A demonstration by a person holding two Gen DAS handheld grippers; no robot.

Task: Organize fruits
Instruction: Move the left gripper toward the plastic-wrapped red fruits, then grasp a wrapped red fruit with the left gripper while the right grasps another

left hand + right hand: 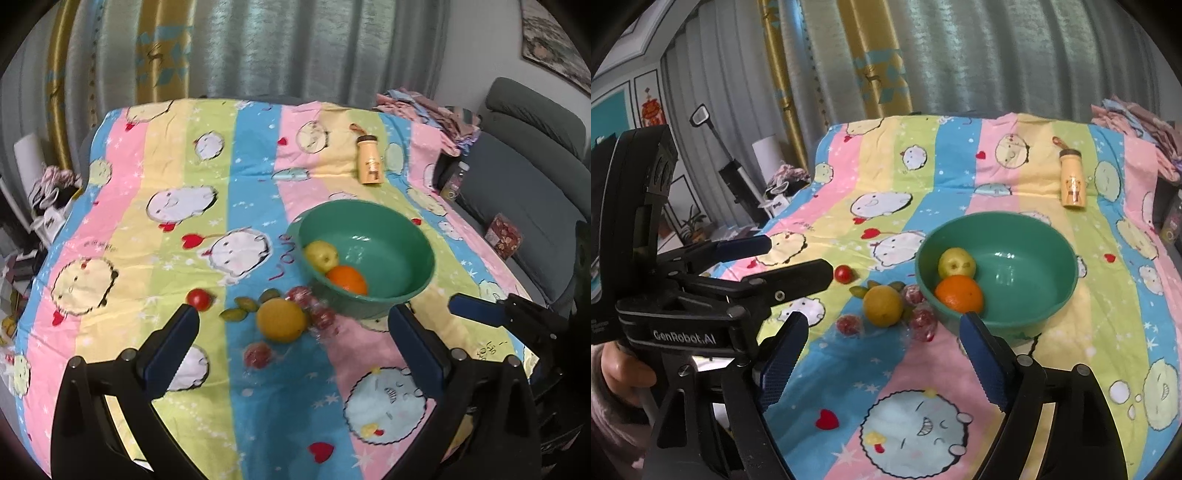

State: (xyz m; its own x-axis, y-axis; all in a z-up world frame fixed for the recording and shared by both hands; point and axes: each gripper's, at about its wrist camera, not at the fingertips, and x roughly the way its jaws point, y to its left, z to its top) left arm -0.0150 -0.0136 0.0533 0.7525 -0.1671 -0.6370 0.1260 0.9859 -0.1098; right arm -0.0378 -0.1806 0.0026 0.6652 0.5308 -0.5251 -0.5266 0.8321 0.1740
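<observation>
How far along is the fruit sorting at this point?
Done: a yellow-green apple and an orange lie in the green bowl. In hand: nothing; left gripper and right gripper are both open and empty. Left: the yellow citrus, the small tomato, the wrapped red fruits and the small green fruits on the cloth.

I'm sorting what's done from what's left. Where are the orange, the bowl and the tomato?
orange (pixel 959 294), right wrist view, middle of its skin.
bowl (pixel 1067 254), right wrist view, bare inner wall.
tomato (pixel 198 298), left wrist view, its top.
</observation>
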